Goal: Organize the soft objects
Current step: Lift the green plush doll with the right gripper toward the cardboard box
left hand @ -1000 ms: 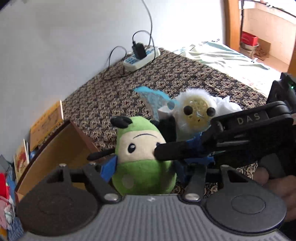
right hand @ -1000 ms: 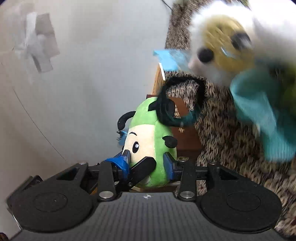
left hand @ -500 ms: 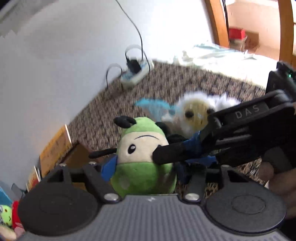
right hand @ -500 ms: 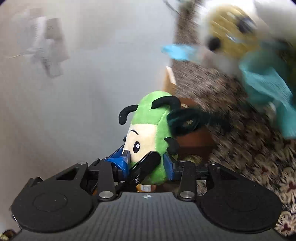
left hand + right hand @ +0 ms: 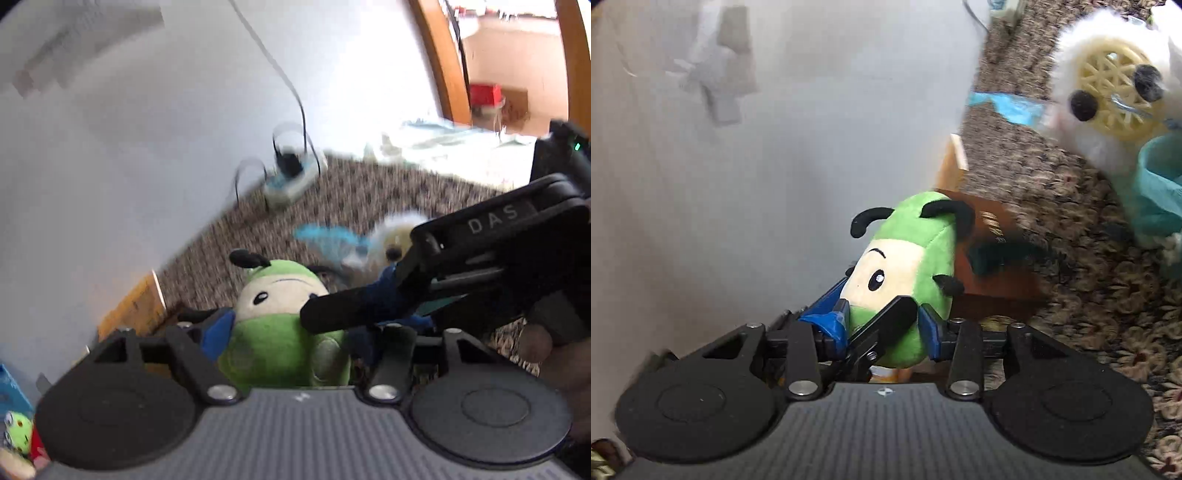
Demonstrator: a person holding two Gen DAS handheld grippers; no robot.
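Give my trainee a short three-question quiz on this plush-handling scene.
1. True or false: the green plush lies flat on the patterned cover.
2. Its antennae are: A red, B black, C white.
3. Which toy sits farther back on the cover?
Key: 1 false, it is held up between the left gripper and the right gripper, and both appear to press on it; 2 B; 3 the white fluffy toy.
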